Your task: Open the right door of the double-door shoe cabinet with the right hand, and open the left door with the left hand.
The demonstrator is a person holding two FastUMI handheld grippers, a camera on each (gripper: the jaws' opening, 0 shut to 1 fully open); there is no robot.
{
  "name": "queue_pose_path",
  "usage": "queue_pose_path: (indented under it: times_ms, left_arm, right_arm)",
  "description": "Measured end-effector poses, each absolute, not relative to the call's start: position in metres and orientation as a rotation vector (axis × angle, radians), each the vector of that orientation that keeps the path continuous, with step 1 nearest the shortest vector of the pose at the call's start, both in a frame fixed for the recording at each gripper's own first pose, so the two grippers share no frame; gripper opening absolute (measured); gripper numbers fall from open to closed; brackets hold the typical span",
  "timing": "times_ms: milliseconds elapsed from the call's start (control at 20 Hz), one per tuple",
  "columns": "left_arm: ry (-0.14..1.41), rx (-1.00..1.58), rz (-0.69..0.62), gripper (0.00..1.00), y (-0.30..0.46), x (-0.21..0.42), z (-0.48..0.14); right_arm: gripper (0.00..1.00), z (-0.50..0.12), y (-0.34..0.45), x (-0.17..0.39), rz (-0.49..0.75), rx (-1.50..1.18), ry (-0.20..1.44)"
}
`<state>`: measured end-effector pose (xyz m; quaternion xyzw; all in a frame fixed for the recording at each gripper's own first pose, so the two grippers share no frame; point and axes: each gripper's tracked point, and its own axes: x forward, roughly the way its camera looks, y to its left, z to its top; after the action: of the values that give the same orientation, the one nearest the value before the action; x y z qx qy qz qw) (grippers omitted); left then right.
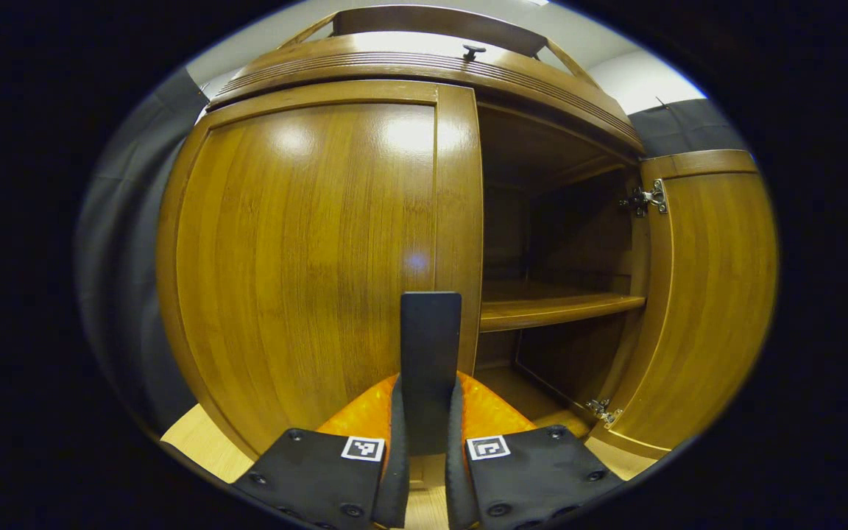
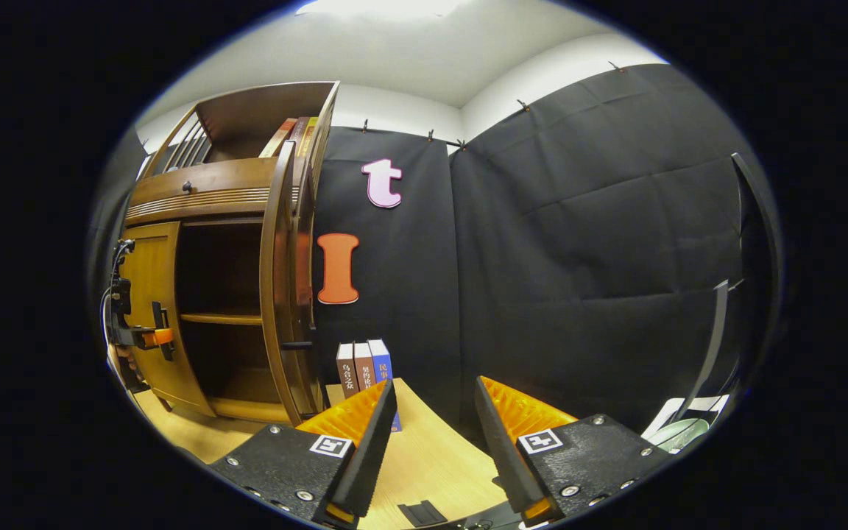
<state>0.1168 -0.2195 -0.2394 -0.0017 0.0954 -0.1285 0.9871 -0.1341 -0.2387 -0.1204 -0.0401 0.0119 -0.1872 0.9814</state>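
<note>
Wooden tabletop (image 2: 431, 456), left tool (image 1: 428, 434) clamped on upright handle (image 1: 430, 346) (right tool (image 2: 431, 434) agape).

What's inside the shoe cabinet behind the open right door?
Behind the open right door, the shoe cabinet shows one bare wooden shelf and a bare floor below. The half behind the closed left door is hidden.
</note>
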Motion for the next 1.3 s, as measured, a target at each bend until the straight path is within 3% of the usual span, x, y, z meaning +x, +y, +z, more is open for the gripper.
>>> queue_pose_path:
  times_ms: [50, 100, 300, 850, 900, 1150, 1200, 1250, 1300]
  left_arm:
    - [0.195, -0.004, -0.265, 0.27, -0.22, 0.114, -0.24]
    - [0.195, -0.01, -0.275, 0.27, -0.22, 0.109, -0.239]
    - [0.202, -0.019, -0.329, 0.27, -0.213, 0.083, -0.235]
    - [0.21, -0.017, -0.396, 0.28, -0.174, 0.014, -0.222]
    - [0.208, -0.011, -0.397, 0.28, -0.169, 0.007, -0.22]
    - [0.208, -0.016, -0.404, 0.29, -0.142, -0.021, -0.214]
    - [0.209, -0.023, -0.405, 0.29, -0.137, -0.025, -0.214]
    - [0.21, -0.028, -0.404, 0.27, -0.131, -0.03, -0.213]
    - [0.212, -0.029, -0.401, 0.28, -0.126, -0.033, -0.212]
  right_arm:
    - [0.79, -0.12, -0.235, -0.134, -0.371, -0.077, 0.027]
    - [0.57, -0.119, -0.232, -0.134, -0.367, -0.072, 0.027]
    - [0.79, -0.119, -0.216, -0.133, -0.351, -0.071, 0.031]
    - [0.78, -0.106, -0.16, -0.137, -0.264, -0.067, 0.021]
    - [0.68, -0.106, -0.154, -0.138, -0.251, -0.067, 0.02]
    - [0.68, -0.112, -0.133, -0.135, -0.207, -0.06, 0.031]
    - [0.79, -0.112, -0.129, -0.133, -0.199, -0.056, 0.03]
    - [0.79, -0.111, -0.125, -0.131, -0.193, -0.052, 0.028]
    - [0.68, -0.11, -0.121, -0.128, -0.187, -0.049, 0.026]
